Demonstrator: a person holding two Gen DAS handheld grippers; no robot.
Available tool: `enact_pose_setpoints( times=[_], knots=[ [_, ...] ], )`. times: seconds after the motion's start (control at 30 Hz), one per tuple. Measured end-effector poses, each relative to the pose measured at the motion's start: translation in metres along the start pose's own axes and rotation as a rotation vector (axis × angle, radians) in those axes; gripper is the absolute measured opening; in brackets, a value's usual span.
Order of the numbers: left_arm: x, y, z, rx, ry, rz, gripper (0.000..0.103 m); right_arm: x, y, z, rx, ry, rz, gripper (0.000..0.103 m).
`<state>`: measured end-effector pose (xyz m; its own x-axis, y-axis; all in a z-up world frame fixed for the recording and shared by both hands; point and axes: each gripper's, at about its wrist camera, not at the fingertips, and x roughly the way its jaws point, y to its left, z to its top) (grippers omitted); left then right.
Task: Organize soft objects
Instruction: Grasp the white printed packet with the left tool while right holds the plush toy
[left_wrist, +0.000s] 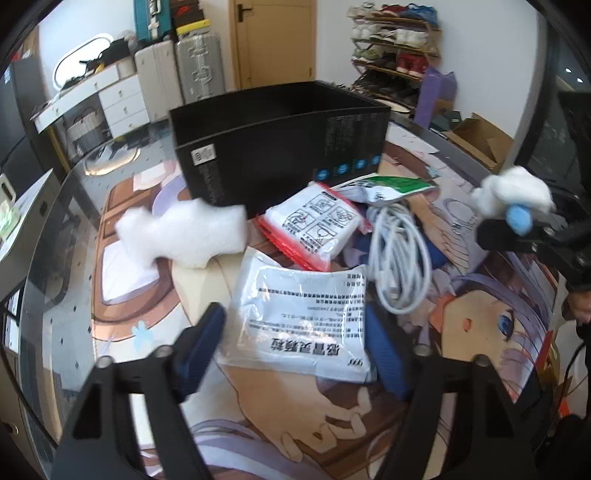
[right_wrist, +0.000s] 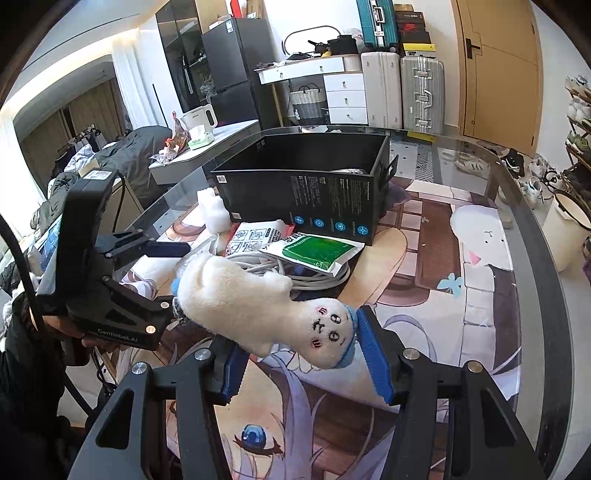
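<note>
My right gripper (right_wrist: 299, 354) is shut on a white plush toy (right_wrist: 258, 302) with a stitched face and blue trim, held above the table; it also shows at the right edge of the left wrist view (left_wrist: 517, 195). My left gripper (left_wrist: 295, 343) is open and empty, its blue fingers either side of a white printed packet (left_wrist: 306, 317) lying on the table. A second white plush (left_wrist: 184, 232) lies against the black open box (left_wrist: 280, 147), also seen in the right wrist view (right_wrist: 214, 210). The box (right_wrist: 306, 177) stands behind the pile.
A red-edged zip bag (left_wrist: 314, 221), a green-and-white pouch (right_wrist: 314, 251) and a coiled white cable (left_wrist: 399, 258) lie in front of the box on the glass table with an anime mat (right_wrist: 461, 277). Suitcases, drawers and a shoe rack stand beyond.
</note>
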<state>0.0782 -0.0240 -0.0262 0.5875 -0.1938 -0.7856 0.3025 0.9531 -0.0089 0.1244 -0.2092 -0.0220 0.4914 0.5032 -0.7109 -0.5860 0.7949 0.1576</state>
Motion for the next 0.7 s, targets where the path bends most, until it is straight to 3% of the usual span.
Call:
enact_pose_setpoints(
  times=[0.17,0.2,0.23,0.47,0.53,0.67,0.7],
  knots=[
    [-0.011,-0.004,-0.005,0.019,-0.033,0.013,0.054,-0.001,0.001,0.002,-0.006,-0.001,-0.003,0.056],
    [-0.015,-0.004,-0.007,0.016,-0.047,0.007,0.035,-0.002,0.002,0.002,-0.005,-0.003,-0.004,0.056],
    [-0.015,-0.002,-0.008,0.006,-0.046,-0.003,0.022,-0.003,0.002,0.002,-0.006,-0.005,-0.004,0.056],
    [-0.021,-0.001,-0.014,-0.028,-0.068,0.006,0.027,-0.004,0.005,0.001,-0.008,-0.009,0.003,0.056],
    [-0.024,0.0,-0.015,-0.032,-0.068,0.012,0.058,-0.005,0.007,0.0,-0.013,-0.01,0.008,0.056],
    [-0.029,0.007,-0.015,-0.051,-0.079,0.043,0.063,-0.007,0.007,0.0,-0.012,-0.015,0.009,0.056],
    [-0.03,0.009,-0.014,-0.045,-0.079,0.063,0.068,-0.007,0.006,0.0,-0.012,-0.015,0.01,0.056]
  ],
)
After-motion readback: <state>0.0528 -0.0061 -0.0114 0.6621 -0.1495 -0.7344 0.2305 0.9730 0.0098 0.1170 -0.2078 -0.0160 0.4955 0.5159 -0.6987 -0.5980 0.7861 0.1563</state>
